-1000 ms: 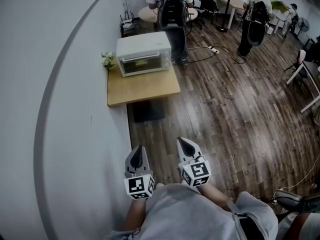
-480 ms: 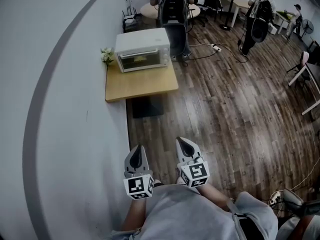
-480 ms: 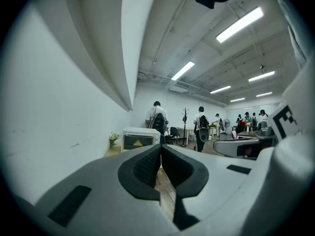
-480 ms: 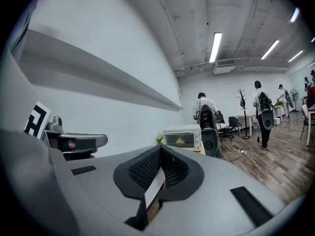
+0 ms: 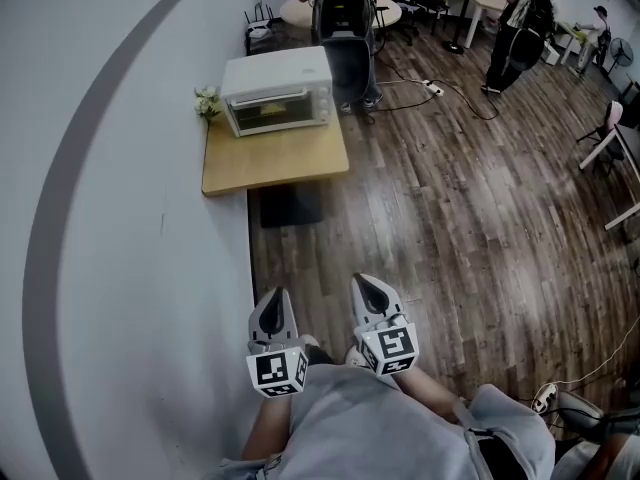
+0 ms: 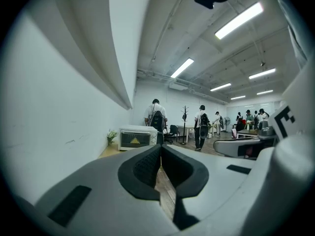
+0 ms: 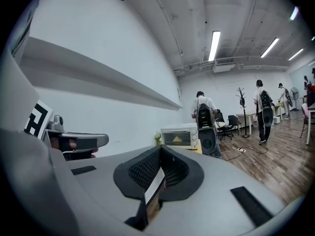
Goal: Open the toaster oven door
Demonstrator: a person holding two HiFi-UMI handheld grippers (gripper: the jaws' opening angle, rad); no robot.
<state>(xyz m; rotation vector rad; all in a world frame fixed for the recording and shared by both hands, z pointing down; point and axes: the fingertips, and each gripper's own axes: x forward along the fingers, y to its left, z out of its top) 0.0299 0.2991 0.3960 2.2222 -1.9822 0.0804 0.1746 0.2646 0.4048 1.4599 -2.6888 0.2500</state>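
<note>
A white toaster oven (image 5: 277,90) with its glass door closed stands at the far end of a low wooden table (image 5: 275,161) against the wall. It also shows small and far ahead as the toaster oven (image 6: 137,137) in the left gripper view and the toaster oven (image 7: 179,137) in the right gripper view. My left gripper (image 5: 272,309) and right gripper (image 5: 372,290) are side by side near my body, well short of the table, both shut with nothing between their pads.
A small plant (image 5: 207,101) sits left of the oven by the white wall (image 5: 120,218). A dark box (image 5: 288,205) lies under the table. Behind the oven stand a black chair (image 5: 344,28) and several people with backpacks. Cables (image 5: 430,88) cross the wooden floor.
The table and oven have shifted slightly left and down in the head view and look a little nearer. Both grippers keep their place near my body and stay shut.
</note>
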